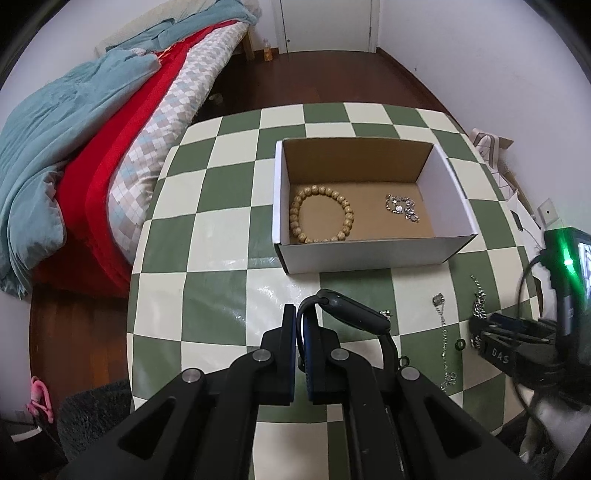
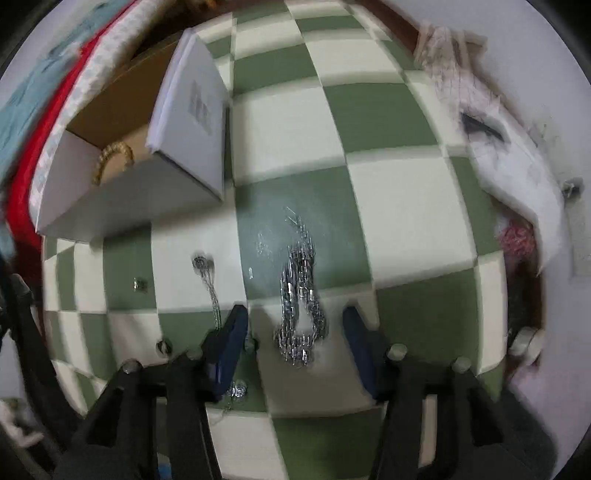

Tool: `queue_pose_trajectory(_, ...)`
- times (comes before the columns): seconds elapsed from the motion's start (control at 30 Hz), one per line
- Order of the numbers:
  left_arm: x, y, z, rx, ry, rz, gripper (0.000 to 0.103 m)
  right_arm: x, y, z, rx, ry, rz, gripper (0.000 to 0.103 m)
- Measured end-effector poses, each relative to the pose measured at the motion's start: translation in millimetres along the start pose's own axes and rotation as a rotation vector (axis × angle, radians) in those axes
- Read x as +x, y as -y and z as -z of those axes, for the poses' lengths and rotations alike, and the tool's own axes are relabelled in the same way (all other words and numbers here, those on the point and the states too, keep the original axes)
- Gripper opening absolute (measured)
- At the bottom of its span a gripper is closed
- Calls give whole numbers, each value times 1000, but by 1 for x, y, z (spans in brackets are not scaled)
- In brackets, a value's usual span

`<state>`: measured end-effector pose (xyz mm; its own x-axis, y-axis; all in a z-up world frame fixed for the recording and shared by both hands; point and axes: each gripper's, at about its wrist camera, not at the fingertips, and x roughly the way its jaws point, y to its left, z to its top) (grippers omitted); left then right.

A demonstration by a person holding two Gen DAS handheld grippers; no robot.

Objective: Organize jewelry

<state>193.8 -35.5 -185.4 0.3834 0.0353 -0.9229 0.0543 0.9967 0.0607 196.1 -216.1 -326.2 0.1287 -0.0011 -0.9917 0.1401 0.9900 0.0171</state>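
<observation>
A: Jewelry's split between the cardboard box and the checkered table. Inside the box we see a wooden bead bracelet at the left and a small silver piece at the right, well apart.

B: And on the table?

A: In front of the box, a thin silver necklace with a pendant at its far end, and just to its right a heavier silver chain lying bunched. A tiny stud sits to the left of the necklace, near the box's front wall.

B: Left gripper?

A: Fingers pressed together on the strap of a black smartwatch. Watch body sticks out to the right of the fingertips, above the table, short of the box.

B: Right gripper?

A: Jaws wide apart, low over the table, straddling the near end of the silver chain. Blue pads on either side of it; we can't tell if they touch the chain, frame's motion-blurred. The necklace runs just past the left pad.

B: Surroundings?

A: Bed with a teal blanket and red cover left of the table, white door at the back, wooden floor.
</observation>
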Motion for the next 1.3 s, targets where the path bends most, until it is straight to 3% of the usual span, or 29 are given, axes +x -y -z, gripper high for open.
queue_pose_trajectory(0.03, 1, 0, 0, -2, -3, 1, 1, 0, -5, -2, -30, 2, 43, 17)
queue_pose_trajectory(0.2, 3, 0, -3, -10, -3, 8, 1, -3, -11, -9, -70, 18, 55, 16)
queue_pose_trajectory(0.27, 0, -1, -3, -8, 5, 7, 1, -17, -7, -9, -61, 69, 38, 0)
queue_pose_trajectory(0.37, -2, -1, -5, -9, 9, 14, 1, -38, 2, -7, -7, 106, -47, 0)
queue_pose_trajectory(0.6, -15, 1, -11, -13, 34, 31, 1, -87, 0, 2, 4, 214, -126, 0)
queue_pose_trajectory(0.73, -17, 2, -12, -16, 38, 35, 1, -85, 6, -1, 58, 190, -188, 0)
queue_pose_trajectory(0.8, -17, 2, -12, -17, 31, 36, 1, -58, 16, -13, 121, 106, -212, 1)
queue_pose_trajectory(0.83, -16, 1, -11, -17, 29, 34, 1, -46, 21, -18, 149, 64, -224, 7)
queue_pose_trajectory(0.87, -16, 0, -10, -16, 27, 30, 1, -34, 25, -21, 166, 38, -218, 27)
queue_pose_trajectory(0.93, -12, -1, -10, -19, 21, 27, 1, -22, 27, -24, 173, 28, -191, 55)
queue_pose_trajectory(1.0, -9, -2, -10, -22, 15, 24, 1, -6, 26, -24, 166, -12, -150, 55)
queue_pose_trajectory(1.03, -7, -2, -10, -24, 12, 25, 1, 1, 24, -23, 165, -36, -140, 53)
queue_pose_trajectory(1.07, -6, -3, -10, -26, 10, 24, 1, 2, 18, -22, 133, -18, -103, 43)
queue_pose_trajectory(1.1, -4, -3, -10, -28, 8, 23, 1, 2, 12, -22, 97, -13, -72, 25)
queue_pose_trajectory(1.13, -3, -3, -10, -30, 6, 24, 1, 3, 4, -20, 57, 2, -33, 14)
queue_pose_trajectory(1.23, 0, -3, -10, -31, 2, 24, 1, 3, -11, -15, 0, 32, 8, 9)
queue_pose_trajectory(1.3, 0, -4, -9, -33, 2, 24, 1, -2, -11, -10, 4, 59, -15, 8)
